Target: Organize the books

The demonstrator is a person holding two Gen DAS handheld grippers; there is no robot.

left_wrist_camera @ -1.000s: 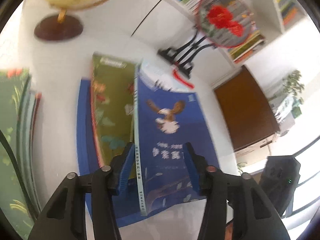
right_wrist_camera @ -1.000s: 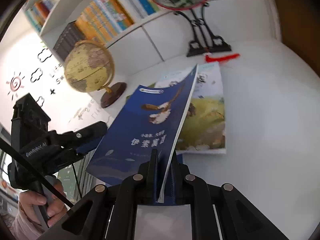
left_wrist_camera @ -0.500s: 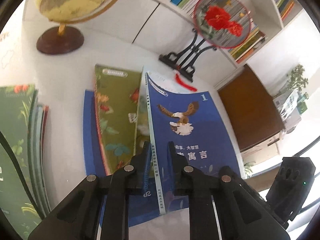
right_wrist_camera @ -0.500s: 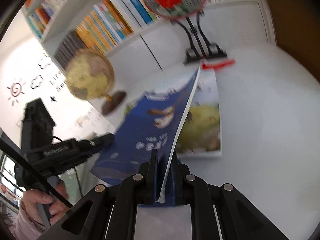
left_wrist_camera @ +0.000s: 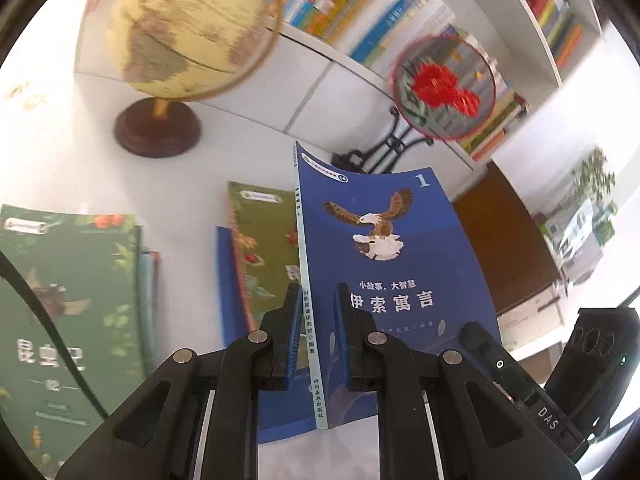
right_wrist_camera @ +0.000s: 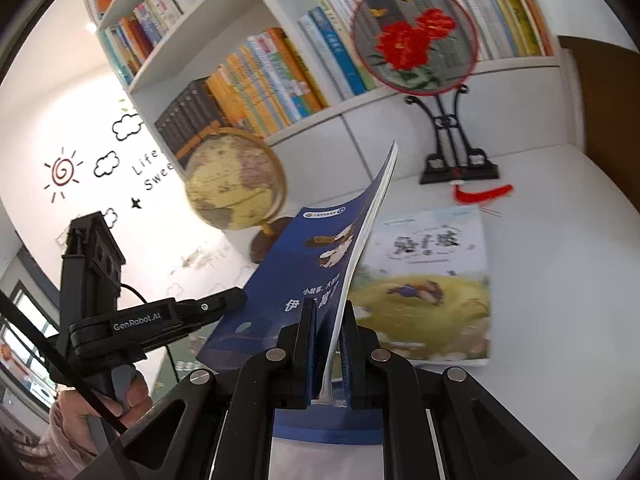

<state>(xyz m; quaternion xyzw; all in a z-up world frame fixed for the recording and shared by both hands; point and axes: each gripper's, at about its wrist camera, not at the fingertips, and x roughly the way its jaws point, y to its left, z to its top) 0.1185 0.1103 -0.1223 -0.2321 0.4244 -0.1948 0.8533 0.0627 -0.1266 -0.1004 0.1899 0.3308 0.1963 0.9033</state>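
Two grippers clamp same thin blue paperback with eagle cover (left_wrist_camera: pixel 384 248): left gripper (left_wrist_camera: pixel 316 320) pinched on spine edge, right gripper (right_wrist_camera: pixel 326 340) pinched on page edge. Book tilted above white table (right_wrist_camera: pixel 552 280), over olive-green book (left_wrist_camera: pixel 264 248) and meadow picture book (right_wrist_camera: pixel 432 280).

Black tongs (left_wrist_camera: pixel 316 332), blue ribbed pads (left_wrist_camera: pixel 294 320)

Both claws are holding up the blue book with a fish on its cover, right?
Not a fish. The blue book has an eagle on its cover, as the left wrist view shows. Both the left claw and the right claw do hold it up.
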